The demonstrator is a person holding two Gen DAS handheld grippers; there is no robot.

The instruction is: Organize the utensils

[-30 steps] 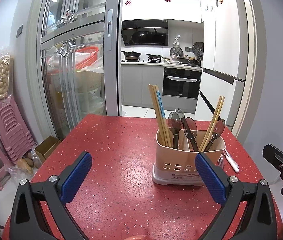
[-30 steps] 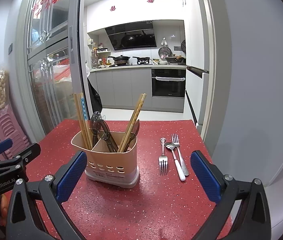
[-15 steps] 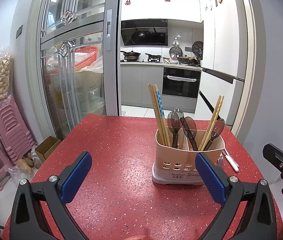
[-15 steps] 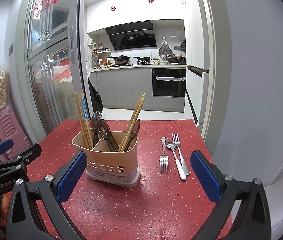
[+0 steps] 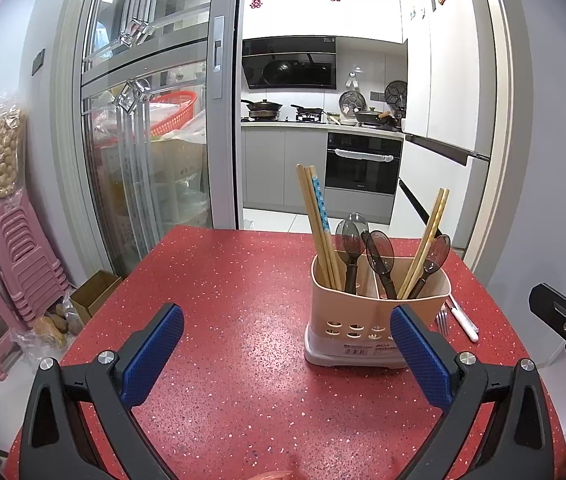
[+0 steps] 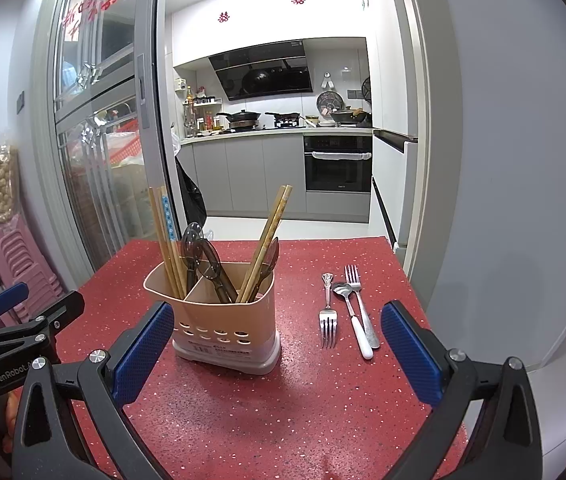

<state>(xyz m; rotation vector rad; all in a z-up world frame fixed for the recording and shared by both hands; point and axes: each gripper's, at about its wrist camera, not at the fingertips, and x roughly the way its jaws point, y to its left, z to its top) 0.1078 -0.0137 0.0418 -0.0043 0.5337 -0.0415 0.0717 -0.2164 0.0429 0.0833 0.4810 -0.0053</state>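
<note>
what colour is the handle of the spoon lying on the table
White; the spoon shows best in the right wrist view, lying between two forks.

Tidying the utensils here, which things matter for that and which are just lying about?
For the job:
utensil caddy
two forks
white-handled spoon
chopsticks
dark spoons
both open grippers

Lying about:
pink stools
cardboard box
red basket

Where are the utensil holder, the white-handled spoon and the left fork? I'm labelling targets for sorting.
utensil holder (image 6: 219, 316): right wrist view, on its front wall.
white-handled spoon (image 6: 359, 334): right wrist view, on its white handle.
left fork (image 6: 328, 326): right wrist view, on its tines, which point toward the camera.
</note>
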